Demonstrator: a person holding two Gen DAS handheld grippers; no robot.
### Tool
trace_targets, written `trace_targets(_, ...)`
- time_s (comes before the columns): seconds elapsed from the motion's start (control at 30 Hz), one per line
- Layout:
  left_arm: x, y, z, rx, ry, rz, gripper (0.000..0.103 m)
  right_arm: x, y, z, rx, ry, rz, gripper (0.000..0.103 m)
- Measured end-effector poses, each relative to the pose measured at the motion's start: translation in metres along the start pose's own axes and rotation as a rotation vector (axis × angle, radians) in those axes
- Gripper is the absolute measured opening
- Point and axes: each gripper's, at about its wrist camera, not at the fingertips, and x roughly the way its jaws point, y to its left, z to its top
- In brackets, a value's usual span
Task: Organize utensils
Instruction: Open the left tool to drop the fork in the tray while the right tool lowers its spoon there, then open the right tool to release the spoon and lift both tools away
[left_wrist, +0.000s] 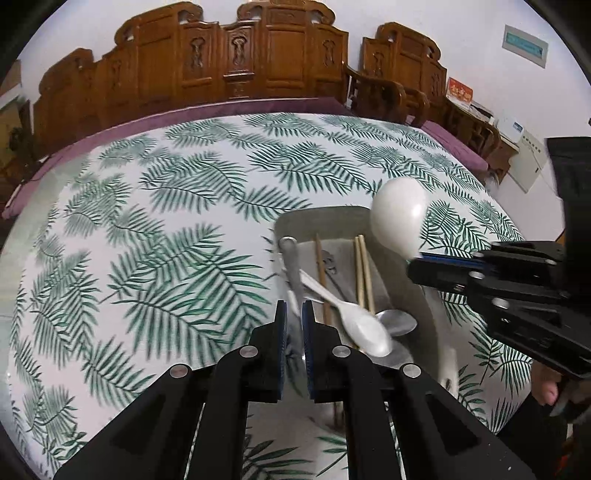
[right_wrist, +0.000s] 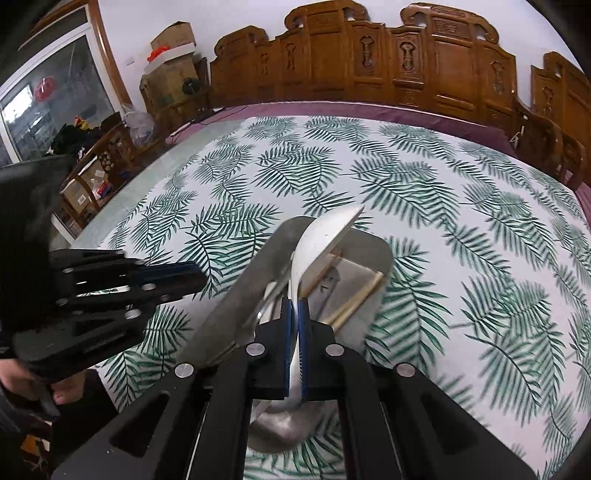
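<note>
Right gripper (right_wrist: 294, 314) angles down over the metal tray (right_wrist: 236, 295), jaws clenched on the white ladle (right_wrist: 325, 236) (bowl raised); left gripper (left_wrist: 294, 314) tilts down alongside, jaws closed, empty.

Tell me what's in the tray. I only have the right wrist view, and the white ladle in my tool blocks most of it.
Observer: A small white spoon lies partly over a metal spoon at the near end of the tray.
Operator: How many chopsticks?
Observer: Three: one darker chopstick and a pale pair beside it.
Operator: Where does my ladle's bowl sit?
Observer: The white ladle has its bowl raised over the tray's far right corner.
</note>
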Motion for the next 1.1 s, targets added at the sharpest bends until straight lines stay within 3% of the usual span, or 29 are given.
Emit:
trace_targets(0.37,-0.006,0.026,-0.011,-0.028,0.006,0.025,0.007,0.050,0.013,0.014,0.015,0.051,0.039,0.005)
trace_targets(0.73,-0.005,0.026,-0.014,-0.033,0.006,0.017,0.009,0.067,0.010,0.008,0.028,0.077,0.050,0.008)
trace_targets(1.0,-0.018,0.014,-0.012,-0.025,-0.019,0.014,0.017,0.047,0.006,-0.003,-0.005,0.065,0.018,0.008)
trace_targets(1.1,-0.026,0.006,-0.012,-0.027,-0.038,0.012,0.029,0.029,0.001,-0.009,-0.003,0.040,0.006,0.008)
